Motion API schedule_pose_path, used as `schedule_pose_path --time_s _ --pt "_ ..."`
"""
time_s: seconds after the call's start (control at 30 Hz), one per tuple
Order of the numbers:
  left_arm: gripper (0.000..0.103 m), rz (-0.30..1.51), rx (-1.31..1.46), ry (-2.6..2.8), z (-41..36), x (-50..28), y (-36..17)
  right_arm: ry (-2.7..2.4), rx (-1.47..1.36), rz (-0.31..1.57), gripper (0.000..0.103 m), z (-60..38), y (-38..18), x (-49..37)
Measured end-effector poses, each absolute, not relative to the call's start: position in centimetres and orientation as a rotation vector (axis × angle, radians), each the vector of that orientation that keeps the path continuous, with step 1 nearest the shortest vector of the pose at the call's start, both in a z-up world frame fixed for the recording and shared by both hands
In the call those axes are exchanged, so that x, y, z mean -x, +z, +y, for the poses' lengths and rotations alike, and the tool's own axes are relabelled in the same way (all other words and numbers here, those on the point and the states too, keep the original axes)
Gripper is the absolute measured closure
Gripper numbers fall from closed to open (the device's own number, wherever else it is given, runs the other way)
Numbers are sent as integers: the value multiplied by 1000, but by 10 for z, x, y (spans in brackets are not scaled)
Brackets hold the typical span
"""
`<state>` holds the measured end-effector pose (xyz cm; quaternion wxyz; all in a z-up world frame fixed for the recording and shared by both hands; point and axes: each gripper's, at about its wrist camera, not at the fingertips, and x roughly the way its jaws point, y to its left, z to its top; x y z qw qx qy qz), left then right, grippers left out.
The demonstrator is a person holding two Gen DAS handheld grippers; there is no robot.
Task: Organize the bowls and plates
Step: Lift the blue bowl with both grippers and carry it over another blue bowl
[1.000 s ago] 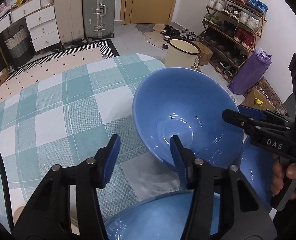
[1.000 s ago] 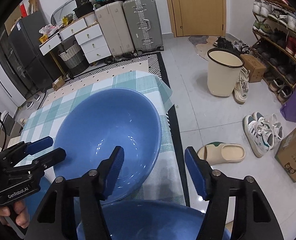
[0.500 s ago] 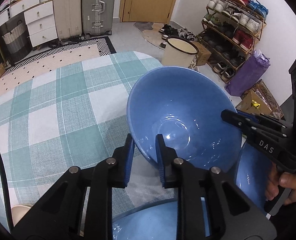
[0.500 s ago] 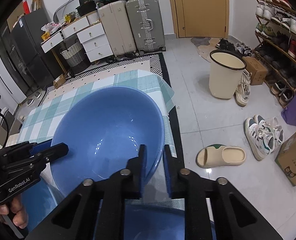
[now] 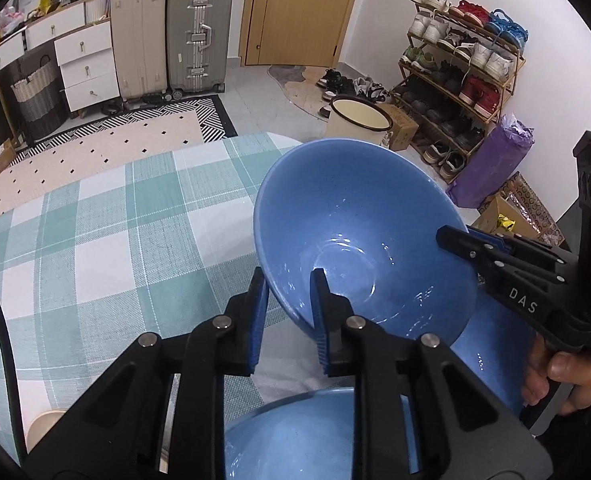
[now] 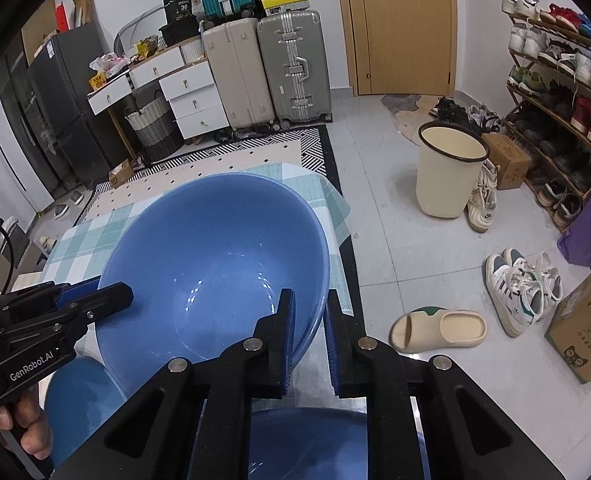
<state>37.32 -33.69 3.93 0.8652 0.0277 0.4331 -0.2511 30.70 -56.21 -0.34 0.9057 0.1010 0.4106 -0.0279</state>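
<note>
A large blue bowl [image 5: 359, 232] [image 6: 215, 264] is held tilted above the checked tablecloth [image 5: 95, 220]. My left gripper [image 5: 289, 312] is shut on its near rim. My right gripper [image 6: 309, 332] is shut on the opposite rim; it also shows in the left wrist view [image 5: 471, 246], and the left gripper shows in the right wrist view [image 6: 95, 296]. A second blue bowl [image 5: 295, 432] [image 6: 315, 444] sits right below the grippers. A third blue dish [image 5: 491, 344] [image 6: 79, 400] lies under the lifted bowl's side.
The table edge drops to a tiled floor [image 6: 395, 240] with a cream bin [image 6: 449, 172], sneakers [image 6: 523, 288], a slipper [image 6: 439, 328] and a cardboard box [image 6: 583, 328]. A shoe rack [image 5: 463, 76] and suitcases [image 5: 199, 36] stand beyond.
Both grippers went from open to shut on opposite rims of the large blue bowl. The bowl has risen and tilted off the table.
</note>
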Motion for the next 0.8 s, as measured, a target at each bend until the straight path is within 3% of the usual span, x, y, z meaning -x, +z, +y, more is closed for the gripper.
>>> schedule_pose_path --time_s 0.8 --pt "85 790 -44 -546 -308 -292 122 -38 -189 735 88 -543 55 -251"
